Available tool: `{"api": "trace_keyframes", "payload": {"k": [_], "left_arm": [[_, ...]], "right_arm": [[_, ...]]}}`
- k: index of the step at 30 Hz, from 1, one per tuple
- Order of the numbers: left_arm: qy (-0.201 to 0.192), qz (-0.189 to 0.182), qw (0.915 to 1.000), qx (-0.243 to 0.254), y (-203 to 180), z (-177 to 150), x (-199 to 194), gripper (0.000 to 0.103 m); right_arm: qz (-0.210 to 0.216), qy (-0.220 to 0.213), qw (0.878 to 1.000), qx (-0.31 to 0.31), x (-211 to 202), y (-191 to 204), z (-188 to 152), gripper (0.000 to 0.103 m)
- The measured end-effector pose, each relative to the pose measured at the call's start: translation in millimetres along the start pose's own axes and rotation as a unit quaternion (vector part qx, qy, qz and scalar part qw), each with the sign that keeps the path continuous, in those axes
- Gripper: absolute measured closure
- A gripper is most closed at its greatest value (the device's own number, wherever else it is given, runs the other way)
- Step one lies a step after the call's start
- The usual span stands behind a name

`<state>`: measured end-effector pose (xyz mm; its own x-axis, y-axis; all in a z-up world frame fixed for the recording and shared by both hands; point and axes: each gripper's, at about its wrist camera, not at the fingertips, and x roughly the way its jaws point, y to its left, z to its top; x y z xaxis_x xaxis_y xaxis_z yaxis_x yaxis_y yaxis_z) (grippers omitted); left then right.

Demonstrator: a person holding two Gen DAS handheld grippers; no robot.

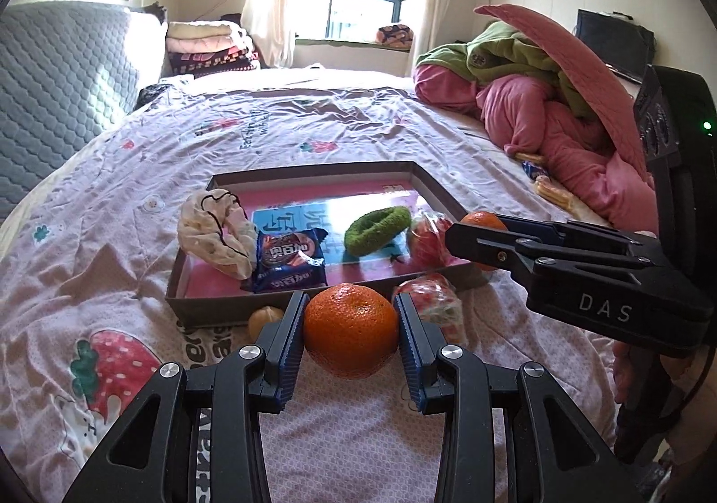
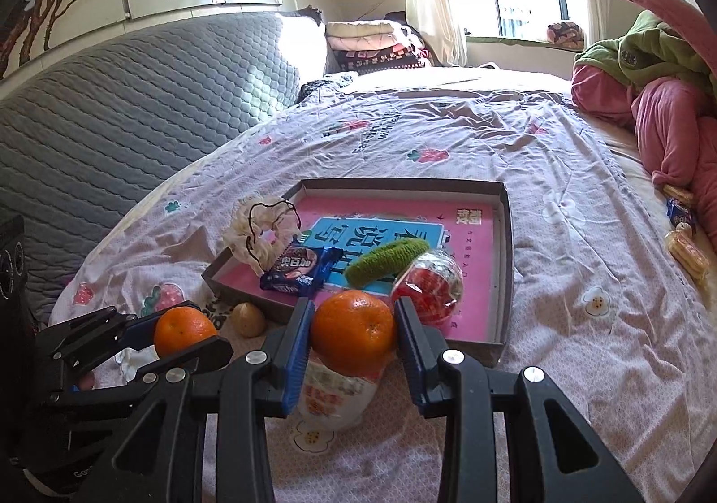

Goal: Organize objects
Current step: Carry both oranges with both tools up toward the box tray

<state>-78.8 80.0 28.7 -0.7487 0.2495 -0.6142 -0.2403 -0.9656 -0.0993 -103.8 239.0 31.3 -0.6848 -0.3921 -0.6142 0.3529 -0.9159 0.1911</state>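
In the left wrist view my left gripper (image 1: 351,301) is shut on an orange (image 1: 351,335), held just above the pink bedsheet in front of a shallow cardboard box (image 1: 224,305). My right gripper (image 2: 354,303) is shut on a second orange (image 2: 354,332) over the box's near edge (image 2: 470,346). Each gripper shows in the other's view, the right gripper (image 1: 466,229) and the left gripper (image 2: 197,326). The box holds a cream scrunchie (image 1: 215,234), a blue snack packet (image 1: 289,261), a green scrunchie (image 1: 376,227) and a red wrapped item (image 2: 428,283).
A small tan item (image 1: 264,319) and a red-white packet (image 1: 432,301) lie on the sheet beside the box. Pink and green bedding (image 1: 560,113) is heaped at the right, with loose snacks (image 2: 685,247) near it. A grey quilted headboard (image 2: 112,122) stands at the left.
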Motion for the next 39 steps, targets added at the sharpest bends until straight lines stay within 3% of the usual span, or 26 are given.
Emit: {"api": "trace_keyframes", "payload": {"k": [39], "left_arm": [[-0.058,0.072,0.9922,-0.084,92.5,47.3,-0.4,0.064]], "right_arm": [[0.018,-0.054,0.998,0.01,13.3,37.7,37.7,0.066]]}}
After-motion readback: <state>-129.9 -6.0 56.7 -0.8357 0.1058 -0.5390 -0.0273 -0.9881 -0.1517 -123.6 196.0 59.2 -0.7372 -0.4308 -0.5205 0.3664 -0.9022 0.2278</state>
